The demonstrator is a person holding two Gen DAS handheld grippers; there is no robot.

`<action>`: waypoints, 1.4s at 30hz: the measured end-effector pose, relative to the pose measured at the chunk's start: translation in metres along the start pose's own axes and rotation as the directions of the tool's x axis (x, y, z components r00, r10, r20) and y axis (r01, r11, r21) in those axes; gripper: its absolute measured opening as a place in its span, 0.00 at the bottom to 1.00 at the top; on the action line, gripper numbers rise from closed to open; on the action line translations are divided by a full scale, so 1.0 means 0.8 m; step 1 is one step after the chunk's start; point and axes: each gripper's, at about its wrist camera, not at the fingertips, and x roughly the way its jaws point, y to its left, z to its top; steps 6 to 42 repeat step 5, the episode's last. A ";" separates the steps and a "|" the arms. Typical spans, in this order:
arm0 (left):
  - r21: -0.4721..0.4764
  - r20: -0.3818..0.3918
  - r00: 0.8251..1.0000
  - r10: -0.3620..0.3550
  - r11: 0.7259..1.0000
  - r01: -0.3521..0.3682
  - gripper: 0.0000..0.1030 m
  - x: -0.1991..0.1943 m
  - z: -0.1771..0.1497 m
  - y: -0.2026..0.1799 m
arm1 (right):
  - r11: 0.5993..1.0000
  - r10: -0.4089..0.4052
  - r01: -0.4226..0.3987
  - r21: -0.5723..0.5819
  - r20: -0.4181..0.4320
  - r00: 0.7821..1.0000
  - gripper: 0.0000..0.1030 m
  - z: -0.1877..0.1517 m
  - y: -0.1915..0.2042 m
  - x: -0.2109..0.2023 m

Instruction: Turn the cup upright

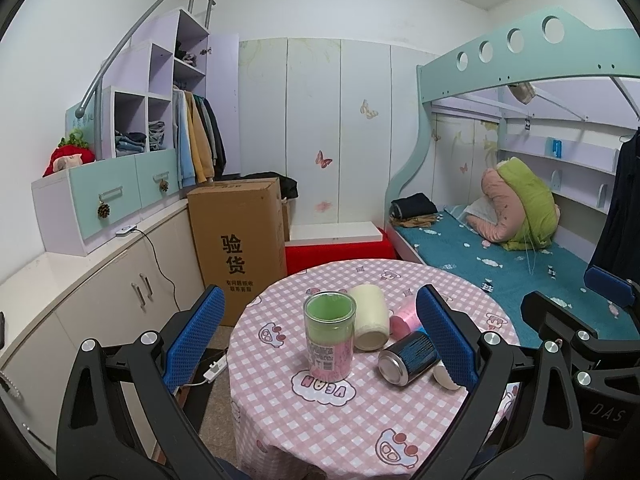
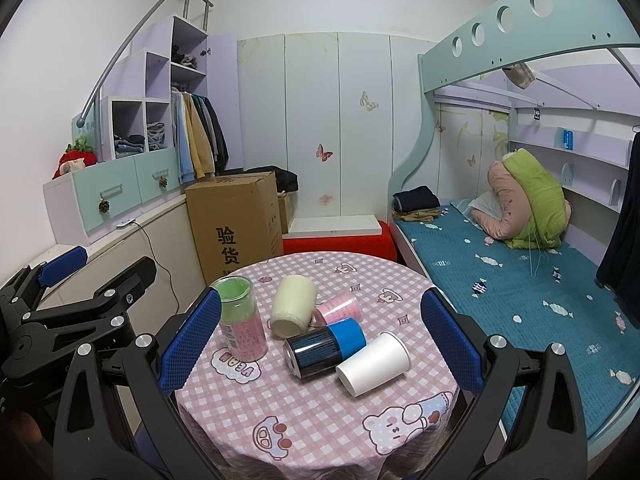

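Several cups lie on their sides on a round table with a pink checked cloth (image 2: 320, 408): a white paper cup (image 2: 374, 363), a black and blue cup (image 2: 324, 346), a cream cup (image 2: 293, 306) and a pink cup (image 2: 340, 309). A clear cup with green and pink inside (image 2: 240, 320) stands upright. In the left wrist view the upright cup (image 1: 329, 336), cream cup (image 1: 370, 316) and black and blue cup (image 1: 408, 356) show. My left gripper (image 1: 320, 336) and right gripper (image 2: 320, 332) are both open and empty, held above the table's near side.
A cardboard box (image 1: 238, 248) stands behind the table at left, beside low cabinets (image 1: 100, 300). A red bench (image 2: 340, 244) is behind the table. A bunk bed with a teal cover (image 2: 520, 288) runs along the right.
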 end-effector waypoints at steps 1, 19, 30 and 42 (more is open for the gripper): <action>0.003 -0.001 1.000 0.000 1.000 0.000 0.94 0.001 0.000 0.000 | 1.000 0.001 -0.001 0.003 -0.003 1.000 0.93 -0.001 0.000 0.001; 0.002 -0.005 1.000 0.000 1.000 0.000 0.94 0.006 0.002 0.001 | 1.000 0.000 0.000 0.005 -0.008 1.000 0.93 -0.002 -0.001 0.006; 0.002 -0.005 1.000 0.000 1.000 0.000 0.94 0.006 0.002 0.001 | 1.000 0.000 0.000 0.005 -0.008 1.000 0.93 -0.002 -0.001 0.006; 0.002 -0.005 1.000 0.000 1.000 0.000 0.94 0.006 0.002 0.001 | 1.000 0.000 0.000 0.005 -0.008 1.000 0.93 -0.002 -0.001 0.006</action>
